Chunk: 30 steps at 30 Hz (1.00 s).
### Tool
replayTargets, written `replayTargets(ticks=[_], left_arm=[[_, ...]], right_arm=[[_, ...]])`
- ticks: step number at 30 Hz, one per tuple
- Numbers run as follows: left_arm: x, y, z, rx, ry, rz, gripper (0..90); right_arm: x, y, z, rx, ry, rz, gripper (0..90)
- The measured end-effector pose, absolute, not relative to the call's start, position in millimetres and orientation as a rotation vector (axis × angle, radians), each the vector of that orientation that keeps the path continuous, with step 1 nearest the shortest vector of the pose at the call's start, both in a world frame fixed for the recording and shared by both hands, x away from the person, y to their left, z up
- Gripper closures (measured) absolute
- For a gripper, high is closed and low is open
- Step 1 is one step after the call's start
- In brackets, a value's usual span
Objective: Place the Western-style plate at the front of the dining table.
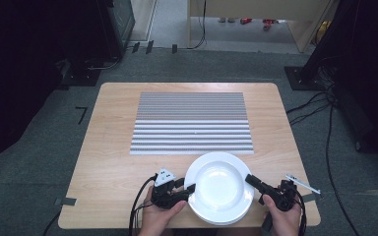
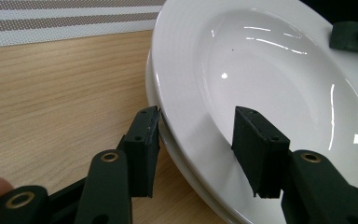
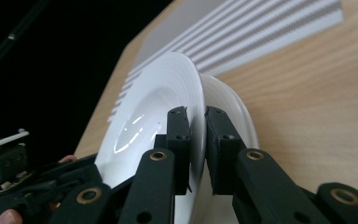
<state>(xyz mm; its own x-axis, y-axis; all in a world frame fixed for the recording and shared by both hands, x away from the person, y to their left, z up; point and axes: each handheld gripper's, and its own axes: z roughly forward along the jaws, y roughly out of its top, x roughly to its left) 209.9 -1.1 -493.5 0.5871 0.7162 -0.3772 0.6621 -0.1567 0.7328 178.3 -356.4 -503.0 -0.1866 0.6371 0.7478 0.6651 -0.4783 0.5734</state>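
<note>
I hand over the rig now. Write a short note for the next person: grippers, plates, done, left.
Right gripper: shut on the rim of the top plate.
Left gripper: jaws astride the opposite rim, not clamped.
Plates: two stacked at the near table edge; the lower plate lies under the top one. Striped mat behind is bare.
Done: top plate gripped on one side.
Left: probably close the left gripper, lift the plate, place it, likely on the mat.

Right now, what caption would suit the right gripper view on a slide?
Right tongs clamped on the rim of the upper white plate, a second plate beneath, on a wooden table.
</note>
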Motion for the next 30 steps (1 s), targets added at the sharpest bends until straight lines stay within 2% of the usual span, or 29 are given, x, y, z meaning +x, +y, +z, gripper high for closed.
replayTargets(ticks=[7, 10, 22, 30], left_arm=[[209, -1, -495, 1.851, 1.122, 0.077, 51.8], [207, -2, -493, 1.833, 1.121, 0.120, 54.8], [206, 0, -494, 1.765, 1.142, 0.118, 61.1], [211, 9, -497, 1.689, 1.162, 0.036, 65.4]], right_arm=[[180, -349, -508, -1.917, -1.590, -1.970, 82.4], [180, -346, -509, -1.925, -1.590, -1.990, 82.1], [180, -343, -514, -1.937, -1.595, -2.001, 80.8], [179, -339, -510, -1.955, -1.560, -2.008, 81.8]])
